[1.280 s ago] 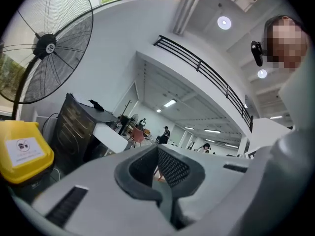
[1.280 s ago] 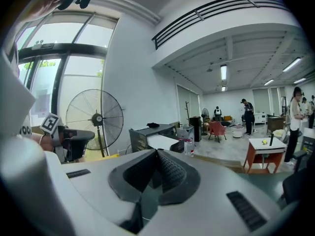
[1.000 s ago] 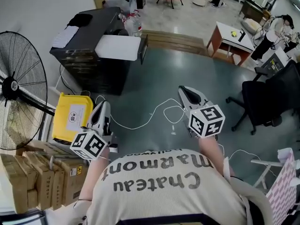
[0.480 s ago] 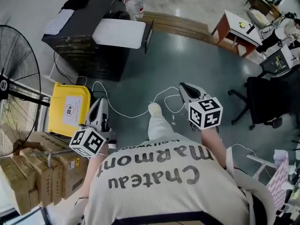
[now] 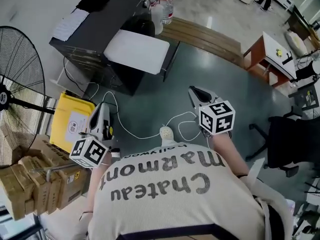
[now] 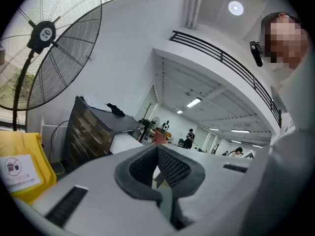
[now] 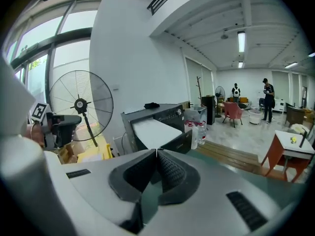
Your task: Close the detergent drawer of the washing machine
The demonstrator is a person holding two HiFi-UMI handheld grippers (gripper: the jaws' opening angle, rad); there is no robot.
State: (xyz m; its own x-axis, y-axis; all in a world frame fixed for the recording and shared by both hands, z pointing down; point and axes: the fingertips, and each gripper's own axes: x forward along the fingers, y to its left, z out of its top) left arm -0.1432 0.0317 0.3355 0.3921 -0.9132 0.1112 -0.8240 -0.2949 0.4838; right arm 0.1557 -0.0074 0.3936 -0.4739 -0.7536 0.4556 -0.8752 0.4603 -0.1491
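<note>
Fingers [image 7: 171,171] together, washing machine [image 7: 164,114] ahead

Dark washing machine [image 5: 111,18], its white panel [image 5: 136,51] jutting forward, perhaps open.

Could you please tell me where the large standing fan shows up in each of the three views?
Head view: the fan is at the left edge, partly cut off.
Left gripper view: the fan is at the upper left.
Right gripper view: the fan is left of centre.
Shared landmark: the dark cabinet with a white panel on top, to the fan's right in every view.
</note>
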